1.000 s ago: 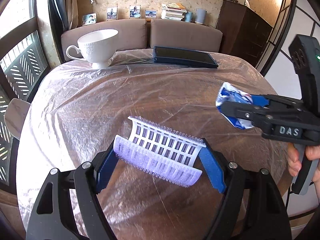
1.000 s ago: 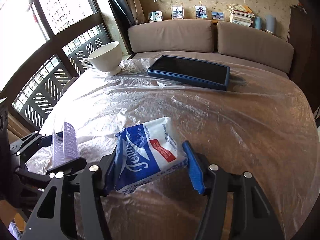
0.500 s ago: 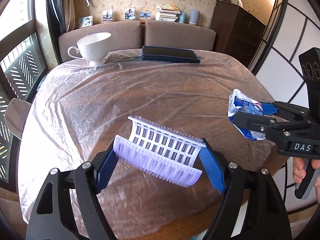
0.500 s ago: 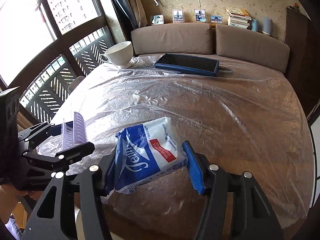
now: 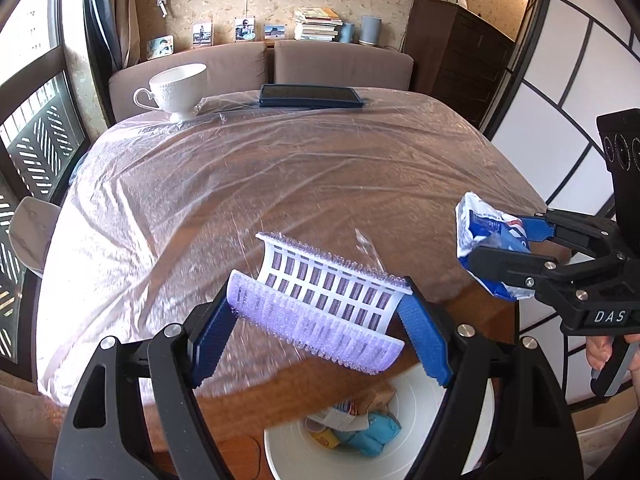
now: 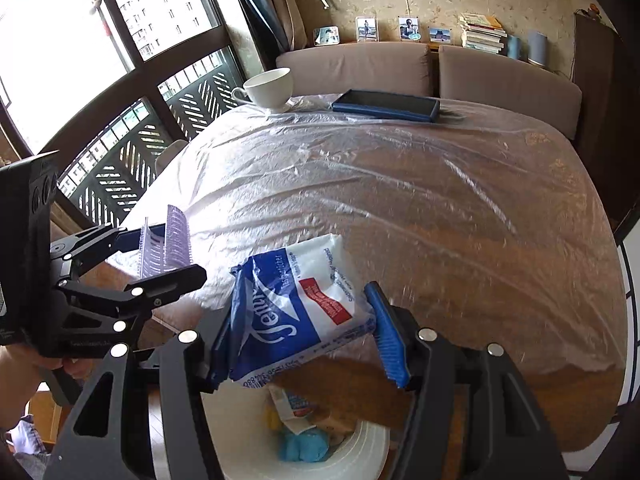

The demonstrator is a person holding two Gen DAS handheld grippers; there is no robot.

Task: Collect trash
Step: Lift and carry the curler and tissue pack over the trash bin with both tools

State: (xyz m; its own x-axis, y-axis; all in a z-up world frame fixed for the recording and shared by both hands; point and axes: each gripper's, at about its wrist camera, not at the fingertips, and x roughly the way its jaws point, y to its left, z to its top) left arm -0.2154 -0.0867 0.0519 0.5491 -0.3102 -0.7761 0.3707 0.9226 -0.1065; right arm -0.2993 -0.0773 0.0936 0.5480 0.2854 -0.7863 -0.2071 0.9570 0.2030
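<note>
I am holding two pieces of trash at once, and both are hanging over the near edge of the desk (image 5: 280,184), right above the white bin (image 5: 400,460) on the floor below it. My left gripper (image 5: 316,320) is clamping the pale plastic bristled roller piece (image 5: 320,300) by its two ends, the blue pads pressing inward so the curved shell is sitting crosswise between them; gripping it endwise is what is keeping such a light, open thing from slipping. My right gripper (image 6: 300,320) is pinching the blue and white tissue packet (image 6: 296,308) across its width, and the soft wrapper is bulging up between the pads, so I judge the grip firm enough. I am carrying both low and tilted downward because the bin, already holding a blue bundle and some wrappers, is sitting just under the desk's near edge, partly tucked beneath it. That edge is what is standing in my way: the wooden lip and the loose plastic sheet (image 5: 180,208) covering the desk are overlapping part of the bin's mouth, so a drop too far forward could land on the desk. Along the far edge a white cup (image 5: 180,88) and a dark tablet (image 5: 310,96) are sitting well apart from my work. The two grippers are hovering near each other, so I am minding a collision.
</note>
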